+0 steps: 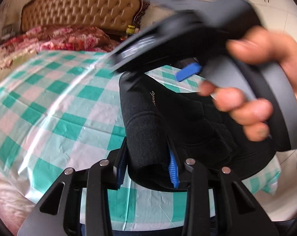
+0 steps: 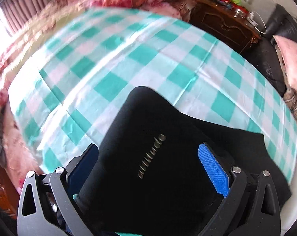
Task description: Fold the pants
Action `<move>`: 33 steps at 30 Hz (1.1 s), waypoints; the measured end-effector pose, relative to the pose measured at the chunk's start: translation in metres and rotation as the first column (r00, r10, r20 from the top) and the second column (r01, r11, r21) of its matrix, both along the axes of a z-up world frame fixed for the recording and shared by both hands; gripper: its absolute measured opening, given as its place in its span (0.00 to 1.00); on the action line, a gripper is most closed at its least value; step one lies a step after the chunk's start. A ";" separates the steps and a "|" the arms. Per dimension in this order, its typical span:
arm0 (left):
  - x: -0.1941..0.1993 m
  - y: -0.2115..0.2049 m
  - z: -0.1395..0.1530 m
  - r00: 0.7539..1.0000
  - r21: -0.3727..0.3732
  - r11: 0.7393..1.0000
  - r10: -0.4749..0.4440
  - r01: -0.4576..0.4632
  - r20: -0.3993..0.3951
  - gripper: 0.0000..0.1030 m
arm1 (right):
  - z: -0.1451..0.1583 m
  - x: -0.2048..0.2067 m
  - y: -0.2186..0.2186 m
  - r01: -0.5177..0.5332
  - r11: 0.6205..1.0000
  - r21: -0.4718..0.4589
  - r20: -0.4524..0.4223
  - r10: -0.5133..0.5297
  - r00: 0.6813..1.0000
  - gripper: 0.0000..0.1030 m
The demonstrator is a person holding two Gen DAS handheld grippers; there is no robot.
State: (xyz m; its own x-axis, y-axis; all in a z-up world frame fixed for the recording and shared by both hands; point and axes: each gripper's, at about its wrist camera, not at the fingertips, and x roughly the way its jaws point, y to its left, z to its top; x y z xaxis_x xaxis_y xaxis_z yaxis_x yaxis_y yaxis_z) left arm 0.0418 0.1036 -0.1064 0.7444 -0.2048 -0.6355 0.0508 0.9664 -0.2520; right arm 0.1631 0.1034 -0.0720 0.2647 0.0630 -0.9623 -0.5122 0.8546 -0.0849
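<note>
My left fingers (image 1: 148, 169) clamped on black pants (image 1: 168, 122) at lower centre, my right fingers (image 2: 150, 169) holding the same pants (image 2: 148, 157), checked cloth (image 2: 128, 59) open toward upper left, right hand (image 1: 266, 82) crowding upper right, headboard (image 1: 79, 5) beyond.

- The pants (image 1: 168, 122) lay on the cloth (image 1: 59, 102) that covered the bed (image 1: 2, 179).
- A fold of the pants sat between the fingers (image 1: 173, 169) of the left gripper (image 1: 148, 172).
- The right gripper (image 2: 148, 169) straddled another part of the pants.
- The blanket (image 1: 55, 39) lay behind the cloth, before the headboard (image 1: 81, 5).
- The cabinet (image 2: 223, 23) stood beyond the cloth's far right corner.
</note>
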 end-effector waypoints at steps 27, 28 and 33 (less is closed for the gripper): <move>0.000 -0.078 0.040 0.996 0.123 0.992 0.001 -0.011 0.085 0.32 | 0.041 0.018 -0.106 0.103 0.912 0.398 -0.085 -0.075 0.994 0.24; -0.004 -0.099 0.055 0.990 0.193 0.981 -0.036 0.009 0.136 0.32 | 0.057 0.017 -0.132 0.109 0.886 0.451 -0.073 -0.085 0.994 0.24; -0.013 -0.223 0.102 0.913 0.496 0.862 -0.278 0.100 0.299 0.32 | 0.114 0.010 -0.289 0.198 0.747 0.635 -0.041 -0.223 0.974 0.24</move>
State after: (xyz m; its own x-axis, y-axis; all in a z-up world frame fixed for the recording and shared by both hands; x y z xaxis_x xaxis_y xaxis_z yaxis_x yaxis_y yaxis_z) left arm 0.0286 -0.1194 -0.0041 0.9106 -0.1142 -0.3973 0.2424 0.9260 0.2893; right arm 0.1726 -0.1857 0.0424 0.3768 0.5910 -0.7133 -0.3206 0.8056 0.4981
